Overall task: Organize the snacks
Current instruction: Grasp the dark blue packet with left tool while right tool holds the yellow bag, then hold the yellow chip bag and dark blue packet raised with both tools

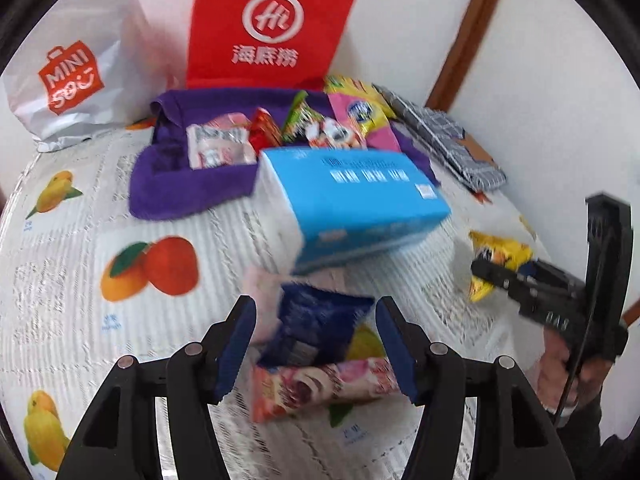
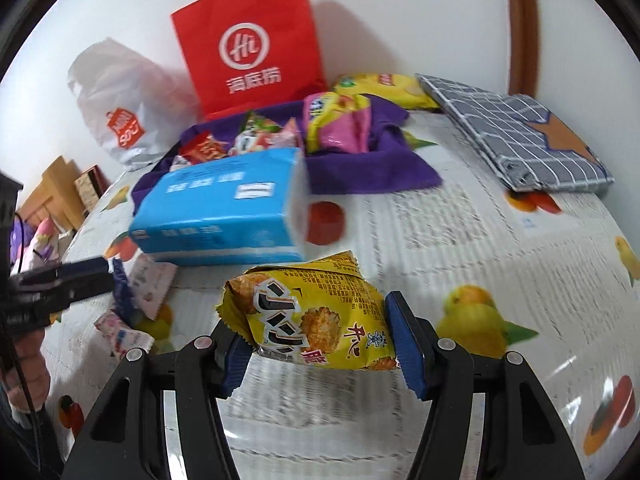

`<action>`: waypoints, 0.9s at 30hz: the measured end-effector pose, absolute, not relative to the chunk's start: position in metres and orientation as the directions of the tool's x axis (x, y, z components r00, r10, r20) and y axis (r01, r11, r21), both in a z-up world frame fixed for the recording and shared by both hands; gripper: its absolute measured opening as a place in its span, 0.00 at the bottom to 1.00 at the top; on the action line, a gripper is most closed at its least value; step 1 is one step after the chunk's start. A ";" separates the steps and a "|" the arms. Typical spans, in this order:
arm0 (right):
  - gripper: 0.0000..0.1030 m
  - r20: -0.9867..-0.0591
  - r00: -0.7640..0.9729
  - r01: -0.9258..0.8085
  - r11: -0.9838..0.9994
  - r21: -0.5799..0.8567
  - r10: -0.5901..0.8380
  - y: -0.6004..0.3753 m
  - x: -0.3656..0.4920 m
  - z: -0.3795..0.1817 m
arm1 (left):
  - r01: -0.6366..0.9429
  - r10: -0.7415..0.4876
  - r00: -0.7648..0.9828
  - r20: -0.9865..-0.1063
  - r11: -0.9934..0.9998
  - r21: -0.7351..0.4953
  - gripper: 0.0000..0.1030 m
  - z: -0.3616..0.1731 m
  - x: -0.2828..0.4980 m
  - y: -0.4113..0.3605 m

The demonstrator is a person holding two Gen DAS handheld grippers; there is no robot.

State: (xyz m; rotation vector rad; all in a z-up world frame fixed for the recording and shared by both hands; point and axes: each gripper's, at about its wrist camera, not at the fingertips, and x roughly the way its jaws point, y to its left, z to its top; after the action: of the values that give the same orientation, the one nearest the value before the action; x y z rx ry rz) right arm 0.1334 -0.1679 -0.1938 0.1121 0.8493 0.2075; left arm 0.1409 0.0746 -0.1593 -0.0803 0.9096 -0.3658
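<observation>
Lying crosswise between tongs (image 2: 316, 344): yellow packet (image 2: 316, 320)

Red paper bag (image 1: 276, 24), far centre against the wall: white ring logo reading "Hi", three Chinese characters "海底捞" beneath. White plastic bag (image 1: 76, 64), far left: orange-red emblem lettered "MINISO". Blue tissue pack (image 1: 356, 200), yellow snack packet (image 2: 316, 320): print blurred, not readable.

The tablecloth (image 2: 460, 220) is showing orange and yellow fruits on white; the folded cloth (image 2: 516, 136) is showing grey checks.
</observation>
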 end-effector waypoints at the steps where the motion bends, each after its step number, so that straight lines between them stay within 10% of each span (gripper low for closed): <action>1: 0.60 -0.732 0.646 -0.128 0.976 0.175 0.216 -0.171 0.132 -0.194 | 0.280 -0.336 0.556 -0.760 0.937 -0.210 0.58 -0.161 0.140 0.072; 7: 0.60 -0.725 0.662 -0.108 0.981 0.160 0.191 -0.180 0.130 -0.199 | 0.238 -0.233 0.576 -0.783 0.965 -0.113 0.57 -0.176 0.142 0.059; 9: 0.60 -0.726 0.663 -0.110 0.983 0.145 0.181 -0.180 0.130 -0.201 | 0.227 -0.195 0.590 -0.784 0.971 -0.071 0.39 -0.179 0.140 0.059; 27: 0.60 -0.725 0.654 -0.183 0.975 0.125 0.216 -0.177 0.182 -0.212 | 0.043 -0.125 0.648 -0.751 0.991 -0.128 0.38 -0.183 0.169 0.093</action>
State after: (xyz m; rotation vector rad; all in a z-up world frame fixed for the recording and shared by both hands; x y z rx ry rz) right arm 0.1823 -0.1766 -0.2116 0.0421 0.8279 0.2263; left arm 0.1693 0.0931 -0.1827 -0.1015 0.8607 -0.0957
